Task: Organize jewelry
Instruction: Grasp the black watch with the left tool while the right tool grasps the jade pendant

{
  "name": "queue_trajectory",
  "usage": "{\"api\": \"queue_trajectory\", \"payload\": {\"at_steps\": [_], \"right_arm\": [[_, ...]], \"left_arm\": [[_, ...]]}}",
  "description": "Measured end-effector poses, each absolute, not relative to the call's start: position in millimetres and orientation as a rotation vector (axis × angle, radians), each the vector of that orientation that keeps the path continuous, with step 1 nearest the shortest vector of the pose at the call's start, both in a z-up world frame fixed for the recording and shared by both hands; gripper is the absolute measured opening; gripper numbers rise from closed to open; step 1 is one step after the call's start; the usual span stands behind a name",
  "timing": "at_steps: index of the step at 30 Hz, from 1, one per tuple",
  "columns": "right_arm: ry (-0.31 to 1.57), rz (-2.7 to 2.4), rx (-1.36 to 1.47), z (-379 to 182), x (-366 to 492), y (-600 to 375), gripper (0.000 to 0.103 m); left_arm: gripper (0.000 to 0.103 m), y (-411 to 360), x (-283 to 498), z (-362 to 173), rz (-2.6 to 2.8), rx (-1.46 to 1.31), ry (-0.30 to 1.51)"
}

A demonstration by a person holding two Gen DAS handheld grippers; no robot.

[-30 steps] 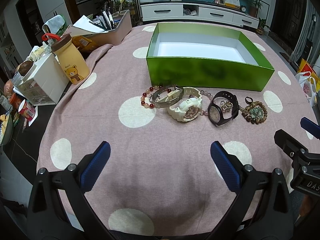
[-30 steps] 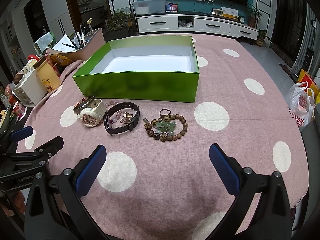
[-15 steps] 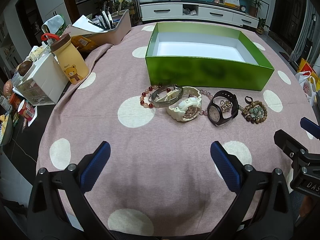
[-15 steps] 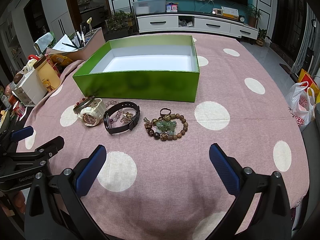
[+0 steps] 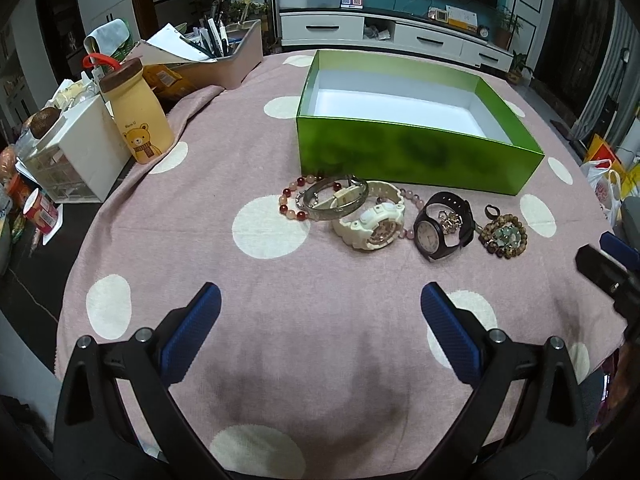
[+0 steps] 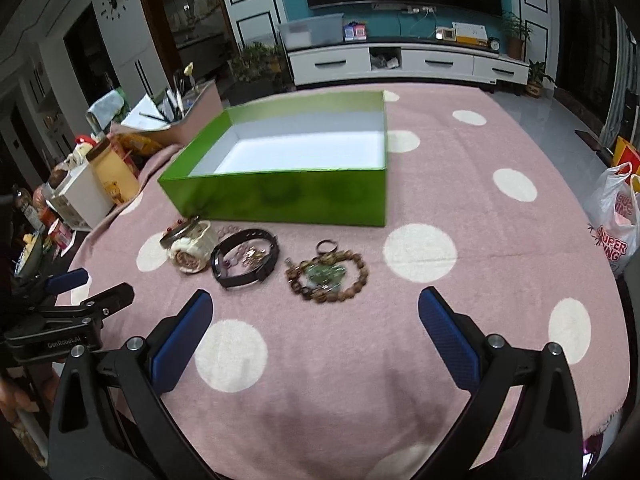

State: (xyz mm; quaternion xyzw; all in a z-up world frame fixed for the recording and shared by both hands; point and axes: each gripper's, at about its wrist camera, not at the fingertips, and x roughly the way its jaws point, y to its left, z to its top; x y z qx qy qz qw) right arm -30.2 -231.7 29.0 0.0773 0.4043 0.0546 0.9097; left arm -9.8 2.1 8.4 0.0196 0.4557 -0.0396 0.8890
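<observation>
An empty green box [image 5: 416, 158] [image 6: 280, 196] stands open on the pink dotted tablecloth. In front of it lies a row of jewelry: a red bead bracelet [image 5: 289, 203], a silver bangle [image 5: 334, 200], a cream watch [image 5: 370, 222] [image 6: 190, 246], a black watch [image 5: 440, 226] [image 6: 244, 262] and a brown bead bracelet [image 5: 504, 236] [image 6: 328, 272]. My left gripper [image 5: 320, 328] is open and empty, short of the row. My right gripper [image 6: 316, 332] is open and empty, just short of the brown bracelet.
At the table's left edge stand a yellow bear bottle [image 5: 136, 116], a white drawer box [image 5: 76, 152] and a tray of pens and papers [image 5: 208, 60]. A plastic bag [image 6: 616, 220] hangs off the right side. The tablecloth [image 5: 320, 360] runs to the near edge.
The right gripper has moved forward toward the jewelry, with the view now tilted up. The left gripper has barely moved. Both stay open.
</observation>
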Motion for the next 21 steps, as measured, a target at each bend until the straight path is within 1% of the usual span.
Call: {"api": "queue_trajectory", "payload": {"at_steps": [13, 15, 17, 19, 21], "right_arm": [[0.853, 0.173, 0.166, 7.3, -25.1, -240.1, 0.102], [0.852, 0.193, 0.168, 6.1, -24.2, -238.7, 0.102], [0.849, 0.216, 0.169, 4.7, -22.3, -235.7, 0.099], [0.852, 0.233, 0.173, 3.2, -20.0, -233.5, 0.095], [0.854, 0.251, 0.171, 1.6, -17.8, -231.4, 0.090]], "left_arm": [[0.100, 18.9, -0.8, 1.9, -0.134, -0.089, 0.894], [0.094, 19.5, 1.6, 1.3, -0.147, -0.101, 0.890], [0.088, 19.5, 4.9, -0.7, -0.159, -0.113, 0.894], [0.083, 18.9, 8.7, -3.2, -0.167, -0.118, 0.900], [0.075, 15.1, 10.8, -4.9, -0.183, -0.108, 0.900]]}}
